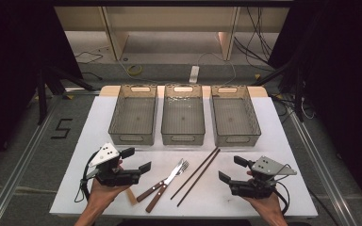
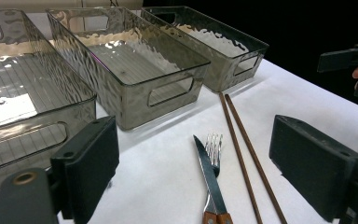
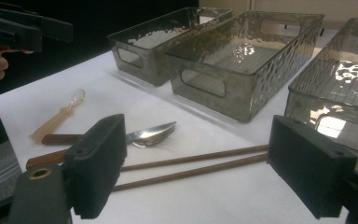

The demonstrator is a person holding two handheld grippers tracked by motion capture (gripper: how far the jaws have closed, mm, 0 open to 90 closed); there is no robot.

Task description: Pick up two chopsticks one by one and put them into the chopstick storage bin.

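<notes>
Left tool (image 1: 135, 160) and right tool (image 1: 231, 169) are held wide open, empty, at the near corners of the desk (image 1: 273, 141). Between them lie a knife (image 1: 162, 181), fork (image 1: 169, 179) and chopsticks (image 1: 198, 174), touched by neither; three bins (image 1: 183, 117) stand beyond.

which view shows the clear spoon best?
Right gripper view: the spoon lies unobstructed beyond the knife, clear bowl and tan handle visible. High view catches just its handle beside the left tongs.
</notes>
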